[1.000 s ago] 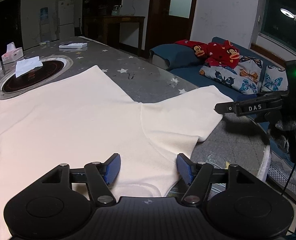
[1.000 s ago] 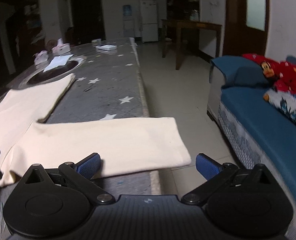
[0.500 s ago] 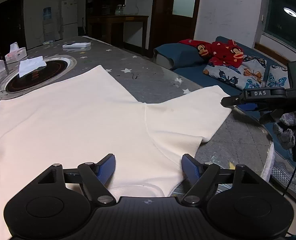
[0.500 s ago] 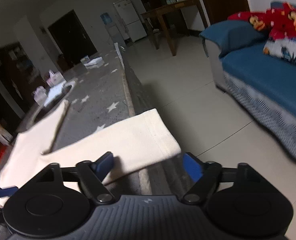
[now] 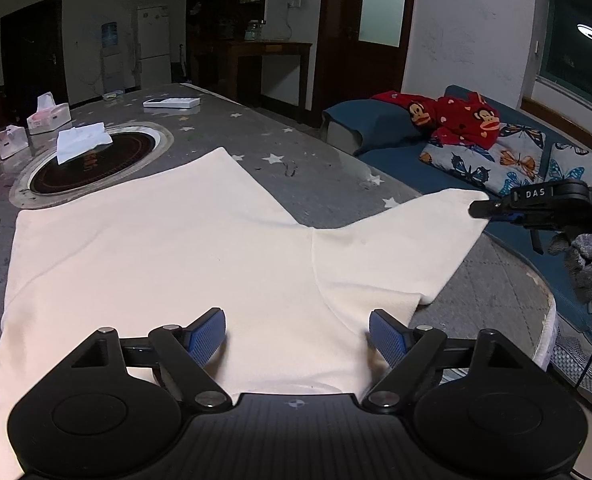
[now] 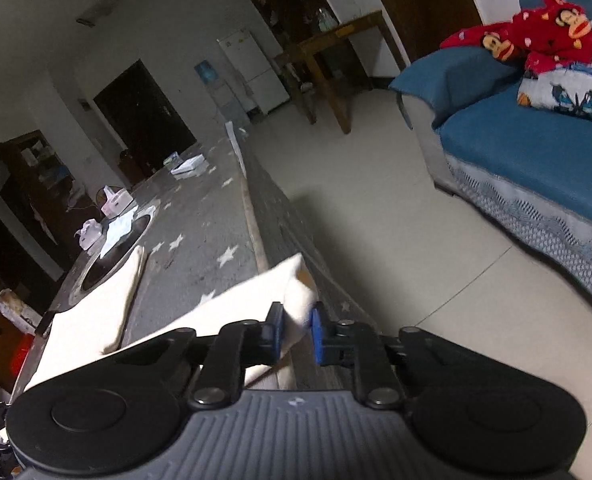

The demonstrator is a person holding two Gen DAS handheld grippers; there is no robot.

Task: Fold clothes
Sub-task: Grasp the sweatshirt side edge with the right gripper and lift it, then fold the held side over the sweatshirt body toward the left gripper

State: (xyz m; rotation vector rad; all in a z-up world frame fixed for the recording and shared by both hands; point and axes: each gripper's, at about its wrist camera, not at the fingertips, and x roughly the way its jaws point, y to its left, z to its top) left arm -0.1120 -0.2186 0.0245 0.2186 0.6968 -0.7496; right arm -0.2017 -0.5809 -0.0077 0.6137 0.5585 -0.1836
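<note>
A cream T-shirt (image 5: 168,248) lies flat on the grey star-patterned table (image 5: 316,172). My left gripper (image 5: 297,334) is open, its blue pads on either side of the shirt's shoulder area near the collar. My right gripper (image 6: 297,330) is shut on the end of the cream sleeve (image 6: 292,292) at the table's right edge. It also shows in the left wrist view (image 5: 480,209), pinching the sleeve's tip (image 5: 448,216) and lifting it slightly.
A round inset hotplate (image 5: 92,160) with a white tissue (image 5: 80,142) lies beyond the shirt, with tissue boxes (image 5: 48,114) and a flat white box (image 5: 172,102) farther back. A blue sofa (image 6: 536,152) with red monkey clothing (image 5: 452,118) stands right of the table.
My right gripper moved in on the sleeve end, closed on it and tilted. The sleeve tip is now raised. My left gripper stayed open over the shirt.
</note>
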